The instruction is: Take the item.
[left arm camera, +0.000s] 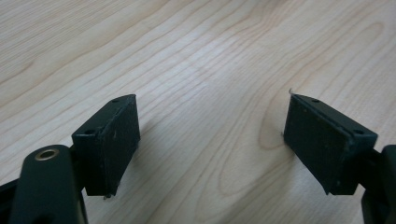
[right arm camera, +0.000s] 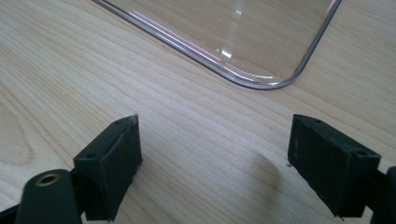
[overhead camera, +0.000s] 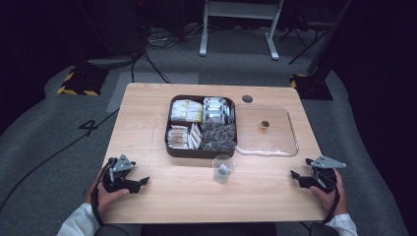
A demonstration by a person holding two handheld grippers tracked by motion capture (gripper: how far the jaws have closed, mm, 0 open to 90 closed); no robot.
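Left claw [overhead camera: 139, 183] is sitting low at the near left corner of the wooden surface [overhead camera: 147, 113], jaws spread wide with nothing between them. In the left gripper view [left arm camera: 211, 140] you just get the two black pads and bare wood grain in the gap. The person's left hand [overhead camera: 110, 194] is wrapped around the grip, white sleeve [overhead camera: 81, 221] poking in from the bottom edge.

Right claw [overhead camera: 296, 176] is the same deal over on the near right side: released, jaws apart, gripping nothing, held by the right hand [overhead camera: 330, 194]. From the right gripper view [right arm camera: 215, 163] it's pointing toward the rounded corner of a clear lid [right arm camera: 261, 46], which lies flat on the surface a little ahead of the jaws, not touching them.

Moving out from there, a small clear cup [overhead camera: 223, 169] stands upright between the two claws, with something greyish inside that I can't make out. Just behind it is a dark compartment tray [overhead camera: 168, 142] packed with packets: yellowish and white ones on the left, silvery and dark ones on the right. The clear lid [overhead camera: 292, 132] lies right next to the tray's right side, with a small brownish knob [overhead camera: 265, 126] at its middle.
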